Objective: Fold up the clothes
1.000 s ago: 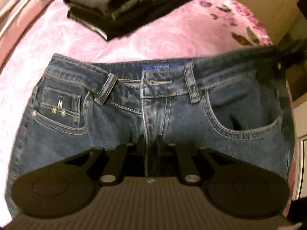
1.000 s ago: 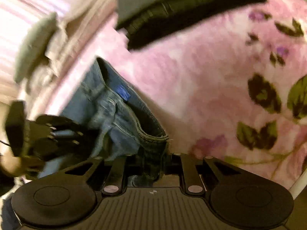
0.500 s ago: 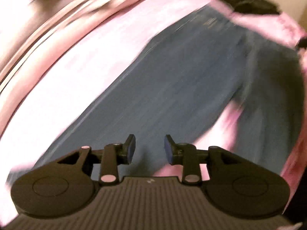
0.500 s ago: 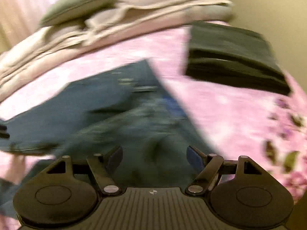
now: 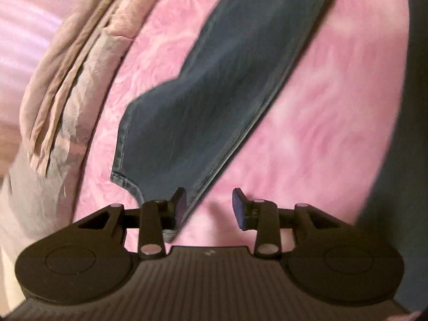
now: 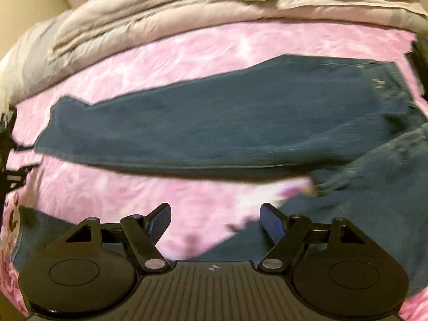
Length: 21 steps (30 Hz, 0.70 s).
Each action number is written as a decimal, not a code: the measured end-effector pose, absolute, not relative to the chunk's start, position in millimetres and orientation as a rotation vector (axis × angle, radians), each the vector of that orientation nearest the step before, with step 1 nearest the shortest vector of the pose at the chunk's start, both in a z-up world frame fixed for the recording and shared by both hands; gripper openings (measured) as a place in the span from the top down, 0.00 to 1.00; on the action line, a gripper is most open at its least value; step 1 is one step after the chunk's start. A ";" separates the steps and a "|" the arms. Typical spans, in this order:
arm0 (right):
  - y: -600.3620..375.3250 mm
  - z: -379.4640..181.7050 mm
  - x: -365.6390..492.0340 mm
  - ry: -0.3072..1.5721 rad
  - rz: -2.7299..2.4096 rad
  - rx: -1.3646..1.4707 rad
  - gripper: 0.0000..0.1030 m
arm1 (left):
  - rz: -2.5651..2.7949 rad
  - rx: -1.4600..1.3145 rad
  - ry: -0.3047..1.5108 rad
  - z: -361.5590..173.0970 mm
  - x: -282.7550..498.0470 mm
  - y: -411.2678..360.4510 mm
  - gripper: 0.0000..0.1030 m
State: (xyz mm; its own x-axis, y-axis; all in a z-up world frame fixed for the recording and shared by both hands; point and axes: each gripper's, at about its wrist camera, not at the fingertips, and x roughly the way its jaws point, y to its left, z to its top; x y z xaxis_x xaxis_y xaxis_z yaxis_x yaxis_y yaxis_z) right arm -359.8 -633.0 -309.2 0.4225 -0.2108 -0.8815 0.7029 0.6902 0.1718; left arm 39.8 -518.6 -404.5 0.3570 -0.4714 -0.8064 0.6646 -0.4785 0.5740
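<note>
- The left tongs (image 5: 209,205) stood parted and were opening, their pads blue. Only pink cover showed in the gap; the hem corner of a jeans leg passed just beside and partly behind the left-hand pad, and whether it touched could not be told.
- The right tongs (image 6: 215,220) stood wide, released, with bare pink cover between the pads. The right-hand pad overlapped denim in the picture, but contact could not be made out.
- The jeans (image 6: 227,123) lay on the bed's pink rose-patterned cover (image 6: 112,192), legs spread apart. In the right wrist view one leg ran across the middle; the other was cut off by the lower right edge and partly hidden behind the tongs' housing. A further patch of denim showed at lower left, half hidden.
- Motion blur smeared the denim, so seams and pocket stitching were hard to read; a few yellowish marks near the waist end stayed illegible.
- In the left wrist view the leg (image 5: 227,85) ran up to the top edge and was cut off there.
- Farthest off, a rumpled beige-grey blanket (image 6: 165,24) lay heaped beyond the cover, its far end out of frame.
</note>
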 end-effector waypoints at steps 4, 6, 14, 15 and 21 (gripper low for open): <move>-619.3 -322.0 -329.4 1.019 -0.591 0.515 0.26 | -1.423 1.633 0.024 -424.4 62.2 -519.9 0.70; -618.0 -330.3 -319.4 1.040 -0.596 0.496 0.26 | -1.427 1.639 0.016 -424.8 66.6 -526.7 0.89; -617.4 -325.5 -334.0 1.077 -0.631 0.518 0.25 | -1.420 1.517 0.321 -368.6 52.2 -478.5 0.91; -618.6 -326.3 -339.1 1.084 -0.634 0.533 0.25 | -1.415 1.516 0.356 -370.0 47.2 -471.9 0.89; -621.8 -318.7 -367.8 1.097 -0.650 0.572 0.25 | -1.240 1.377 0.571 -360.5 49.1 -451.1 0.80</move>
